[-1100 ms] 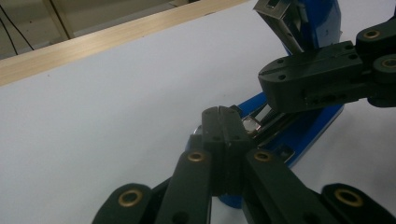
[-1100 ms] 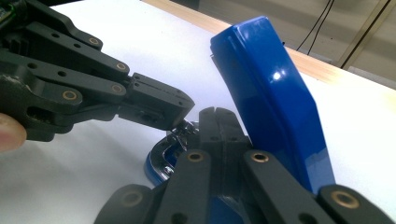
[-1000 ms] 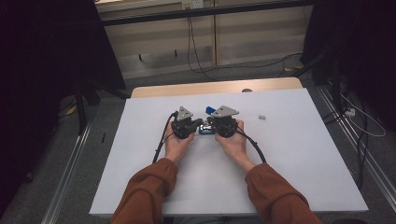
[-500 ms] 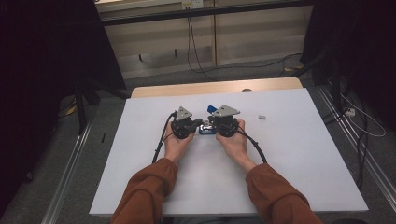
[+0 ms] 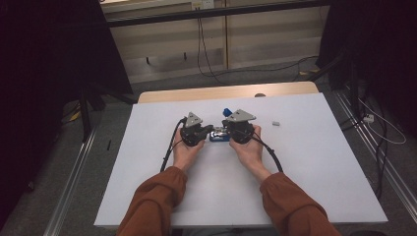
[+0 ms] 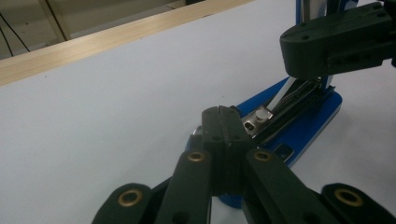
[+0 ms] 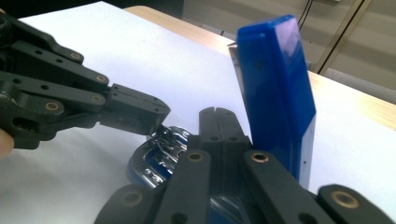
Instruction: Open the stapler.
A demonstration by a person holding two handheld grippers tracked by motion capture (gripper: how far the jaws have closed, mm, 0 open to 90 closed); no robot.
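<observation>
The fingers of the left gripper (image 6: 223, 122) are pressed together with no gap between them, and their tips rest at the metal inner part of a blue plastic stapler (image 6: 299, 123) that lies opened on the desk. The fingers of the right gripper (image 7: 218, 122) are together in the same way, tips down at the shiny metal tray in the blue base. Just beside them the blue top cover of the stapler (image 7: 278, 88) stands up almost straight.

In the high view the left gripper (image 5: 202, 132) and the right gripper (image 5: 230, 132) face each other, with the stapler (image 5: 219, 136) between them near the middle of the white desk (image 5: 314, 162). Each gripper is held by a hand in an orange-brown sleeve (image 5: 157, 201). A small grey object (image 5: 276, 123) lies on the desk, apart to the right.
</observation>
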